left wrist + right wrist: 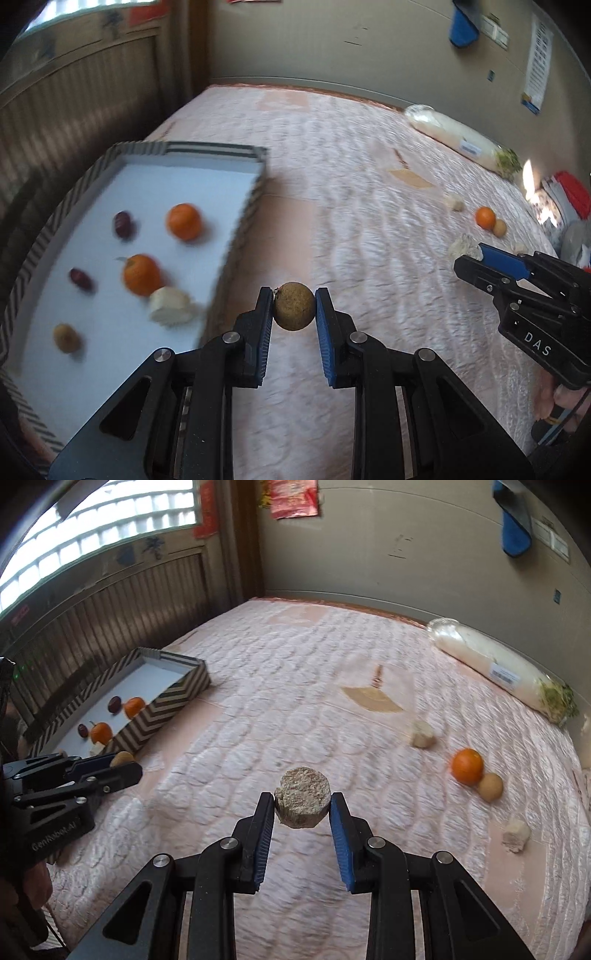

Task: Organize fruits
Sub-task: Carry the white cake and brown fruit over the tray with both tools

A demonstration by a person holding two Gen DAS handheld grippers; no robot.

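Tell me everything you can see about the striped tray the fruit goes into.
The striped tray is a shallow rectangular box, apparently cardboard, with brown-and-cream chevron walls and a plain white floor. It sits flat on the pink quilted bed near the slatted wall. Inside lie two oranges, two dark red fruits, a small brown fruit and a pale chunk.

Left gripper (294, 308): lower centre of the left wrist view, pointing forward and down, jaws closed on a small round brown fruit (294, 311) pinched between the blue pads.
Right gripper (302, 805): lower centre of the right wrist view, pointing forward and down, jaws clamped on a pale cut chunk (303, 801).
Person's hand (565, 400): lower right edge of the left wrist view, fingers wrapped around the right gripper's handle.
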